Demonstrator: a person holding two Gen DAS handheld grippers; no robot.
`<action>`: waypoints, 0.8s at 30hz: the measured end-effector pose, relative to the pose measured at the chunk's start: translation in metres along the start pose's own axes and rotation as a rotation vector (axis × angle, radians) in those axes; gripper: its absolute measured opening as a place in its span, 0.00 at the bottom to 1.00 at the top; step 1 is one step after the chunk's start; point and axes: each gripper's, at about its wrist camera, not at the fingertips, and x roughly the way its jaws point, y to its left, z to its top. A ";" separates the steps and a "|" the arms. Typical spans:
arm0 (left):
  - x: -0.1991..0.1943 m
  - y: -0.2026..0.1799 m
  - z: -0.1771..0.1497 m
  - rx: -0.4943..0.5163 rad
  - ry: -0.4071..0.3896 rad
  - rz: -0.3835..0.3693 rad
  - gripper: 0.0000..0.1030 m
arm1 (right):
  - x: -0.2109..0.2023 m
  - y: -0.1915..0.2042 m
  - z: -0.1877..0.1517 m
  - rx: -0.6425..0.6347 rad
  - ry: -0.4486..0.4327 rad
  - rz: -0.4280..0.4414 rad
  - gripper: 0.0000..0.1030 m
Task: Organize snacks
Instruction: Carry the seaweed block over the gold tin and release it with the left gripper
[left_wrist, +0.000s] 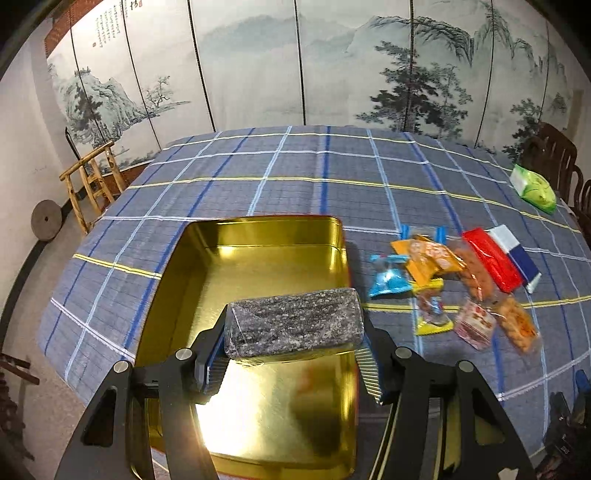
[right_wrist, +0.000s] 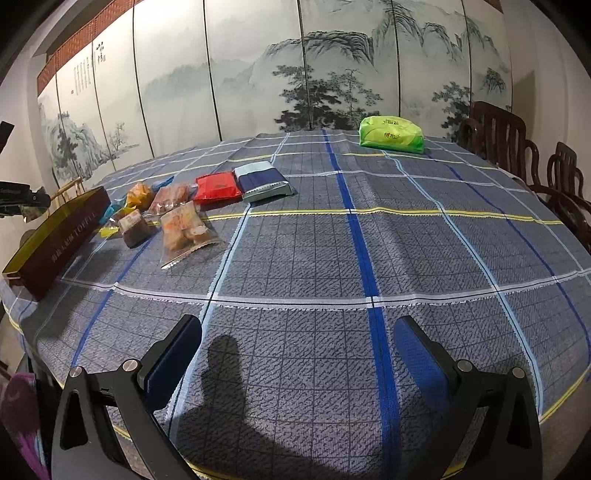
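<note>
My left gripper is shut on a dark speckled snack bar in clear wrap and holds it level above the open gold tin. The tin's inside is bare. To its right lies a pile of snack packets: blue, orange, yellow, clear, a red pack and a white-and-navy pack. My right gripper is open and empty over the cloth. In the right wrist view the tin shows at far left with the snack pile beside it.
A green tissue pack lies at the table's far side, also in the left wrist view. Dark wooden chairs stand at the right. A wooden rack stands left of the table. A painted screen stands behind.
</note>
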 end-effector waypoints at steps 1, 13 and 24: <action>0.001 0.001 0.002 0.004 -0.001 0.006 0.54 | 0.000 0.000 0.000 -0.001 0.000 -0.002 1.00; 0.057 0.039 0.038 -0.025 0.073 0.065 0.54 | 0.003 0.004 -0.001 -0.019 0.003 -0.022 1.00; 0.115 0.064 0.059 -0.056 0.171 0.106 0.54 | 0.005 0.006 -0.001 -0.030 0.006 -0.036 1.00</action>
